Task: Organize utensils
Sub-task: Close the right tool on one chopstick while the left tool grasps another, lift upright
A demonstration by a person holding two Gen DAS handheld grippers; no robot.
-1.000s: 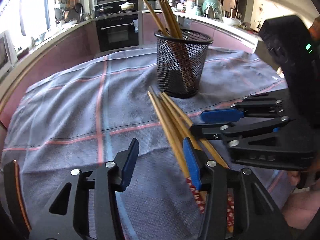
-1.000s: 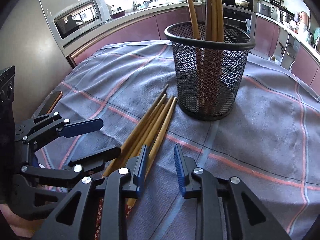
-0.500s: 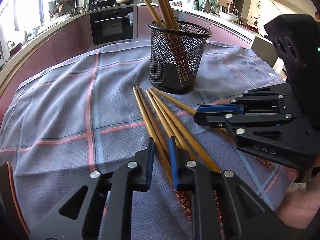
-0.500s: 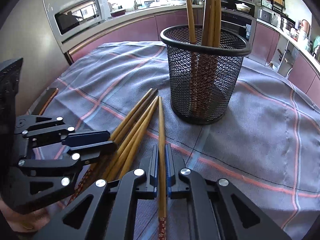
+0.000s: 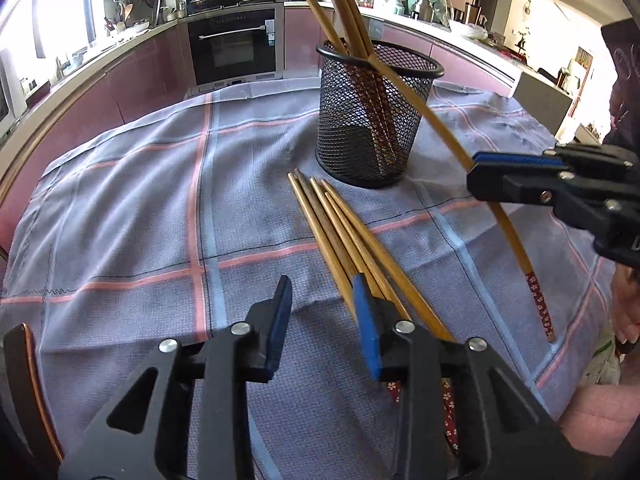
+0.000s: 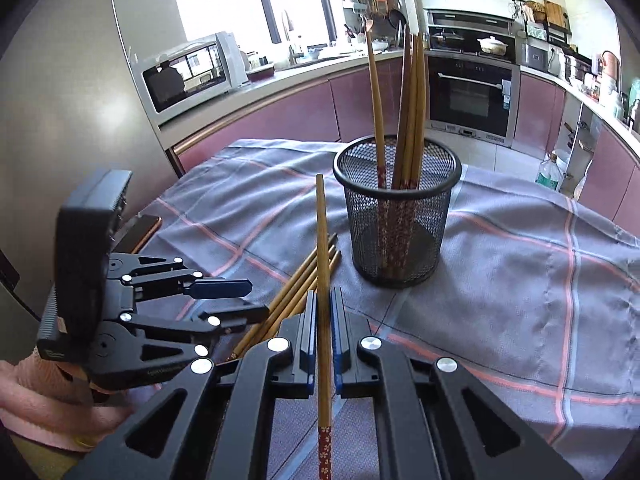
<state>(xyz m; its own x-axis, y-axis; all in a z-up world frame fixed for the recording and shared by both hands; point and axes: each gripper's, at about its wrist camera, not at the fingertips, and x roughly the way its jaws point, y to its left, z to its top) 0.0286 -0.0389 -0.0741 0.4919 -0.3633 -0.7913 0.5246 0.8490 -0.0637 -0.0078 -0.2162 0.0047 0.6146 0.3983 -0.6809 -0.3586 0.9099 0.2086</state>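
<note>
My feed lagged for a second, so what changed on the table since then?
The right gripper shut on one chopstick and lifted it off the cloth, tip toward the mesh holder. The left gripper closed halfway through, then reopened without taking anything. The four other loose chopsticks stay beside the holder, which has not moved.

Right claw (image 6: 324,332) clamping one chopstick (image 6: 322,264) — mesh holder (image 6: 398,236) beyond
</note>
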